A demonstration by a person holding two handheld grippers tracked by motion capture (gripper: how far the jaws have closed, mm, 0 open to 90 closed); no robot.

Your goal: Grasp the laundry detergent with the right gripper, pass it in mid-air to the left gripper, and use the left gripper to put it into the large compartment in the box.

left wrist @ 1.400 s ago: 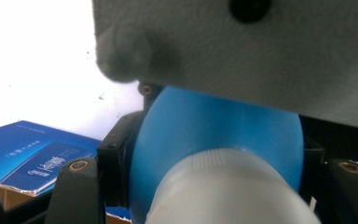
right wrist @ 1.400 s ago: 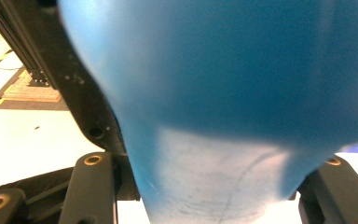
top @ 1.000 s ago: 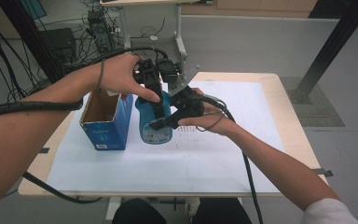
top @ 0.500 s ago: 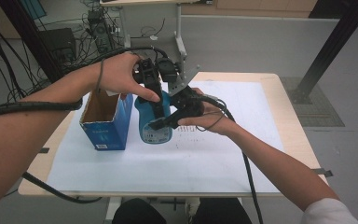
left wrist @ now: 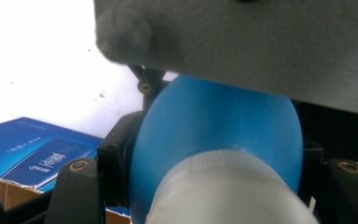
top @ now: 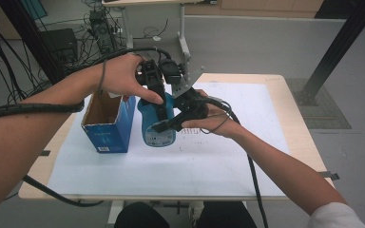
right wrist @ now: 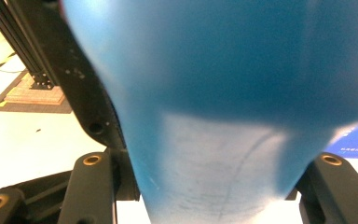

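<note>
Nothing has shifted: both grippers, left (top: 159,102) and right (top: 171,124), stay clamped on the smooth, slippery-looking, rigid bottle (top: 158,124), box (top: 108,124) at its 9 o'clock; hold the narrower neck.

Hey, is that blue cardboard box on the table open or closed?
Open. In the high view the blue box stands upright with its top flaps up, showing its brown inside. Whether anything is inside, I cannot tell.
</note>
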